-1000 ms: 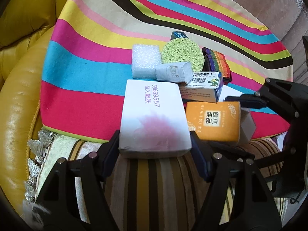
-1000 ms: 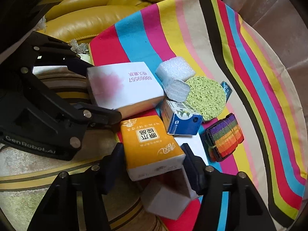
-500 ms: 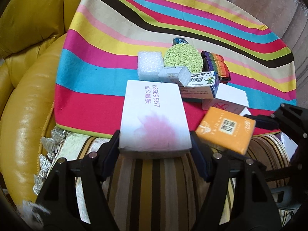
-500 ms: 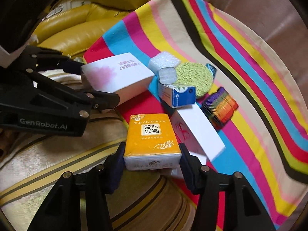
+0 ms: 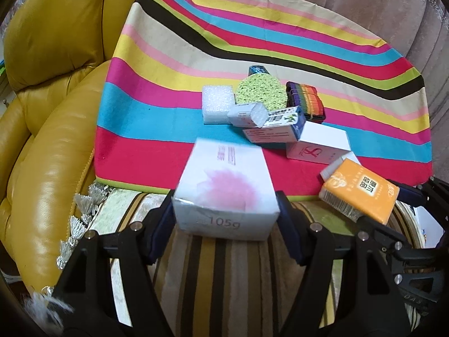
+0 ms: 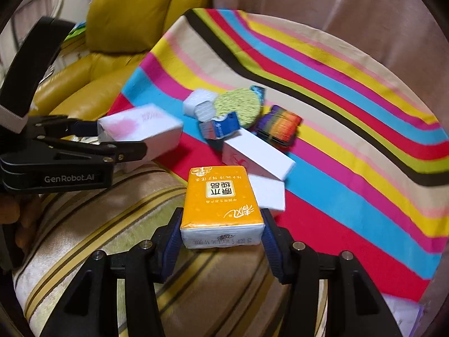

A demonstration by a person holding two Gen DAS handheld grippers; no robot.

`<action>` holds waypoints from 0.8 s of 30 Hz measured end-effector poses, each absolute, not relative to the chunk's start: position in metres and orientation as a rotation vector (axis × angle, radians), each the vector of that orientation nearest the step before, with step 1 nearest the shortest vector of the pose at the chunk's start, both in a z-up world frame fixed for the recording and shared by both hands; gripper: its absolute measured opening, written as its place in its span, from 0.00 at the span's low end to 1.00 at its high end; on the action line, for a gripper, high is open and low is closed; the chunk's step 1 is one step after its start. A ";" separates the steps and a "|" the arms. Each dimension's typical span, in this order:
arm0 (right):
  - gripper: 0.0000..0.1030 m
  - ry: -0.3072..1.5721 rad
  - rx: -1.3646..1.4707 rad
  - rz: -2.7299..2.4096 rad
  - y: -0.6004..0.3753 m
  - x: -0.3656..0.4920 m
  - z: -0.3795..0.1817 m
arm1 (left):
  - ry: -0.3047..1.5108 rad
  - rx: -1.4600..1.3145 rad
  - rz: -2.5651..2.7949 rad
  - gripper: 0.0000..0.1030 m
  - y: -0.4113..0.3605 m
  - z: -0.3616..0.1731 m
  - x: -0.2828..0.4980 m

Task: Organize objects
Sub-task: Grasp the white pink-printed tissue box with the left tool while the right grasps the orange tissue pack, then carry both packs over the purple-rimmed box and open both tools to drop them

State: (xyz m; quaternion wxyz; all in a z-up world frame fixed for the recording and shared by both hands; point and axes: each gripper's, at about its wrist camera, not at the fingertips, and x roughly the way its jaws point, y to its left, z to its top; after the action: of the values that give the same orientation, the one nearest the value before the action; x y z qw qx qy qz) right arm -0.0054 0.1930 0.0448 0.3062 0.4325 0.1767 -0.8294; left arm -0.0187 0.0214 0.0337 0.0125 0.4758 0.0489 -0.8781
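My left gripper is shut on a white box with a pink flower print and holds it above the near edge of the striped cloth. The box also shows at the left of the right wrist view. My right gripper is shut on an orange tissue pack, lifted off the cloth; the pack also shows at the right of the left wrist view. On the cloth lie a white box with red logo, a blue-and-white box, a green round sponge, a white foam block and a rainbow bundle.
A yellow leather armchair stands at the left. A brown-and-gold striped cushion lies below both grippers. A pinkish sofa back rises behind the cloth. A small white box lies just behind the orange pack.
Both grippers have pulled back and up from the pile with their loads. The orange pack has come off the white boxes, and the objects on the cloth look farther away.
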 end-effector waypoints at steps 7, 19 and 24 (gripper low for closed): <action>0.52 0.380 1.184 -2.308 0.217 -0.001 0.050 | 0.110 1.474 -2.771 0.67 0.038 0.043 -0.011; 0.52 0.254 1.232 -2.464 0.258 0.010 0.056 | 0.098 1.487 -2.880 0.67 0.074 0.054 -0.005; 0.52 0.185 1.268 -2.523 0.280 0.014 0.057 | 0.136 1.536 -2.945 0.67 0.095 0.056 -0.002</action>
State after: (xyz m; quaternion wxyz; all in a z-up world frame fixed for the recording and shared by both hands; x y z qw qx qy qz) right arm 0.0138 0.2802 0.0574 0.1551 0.4427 0.0647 -0.8808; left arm -0.0024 0.0948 0.0557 -0.0913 0.4601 0.0409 -0.8822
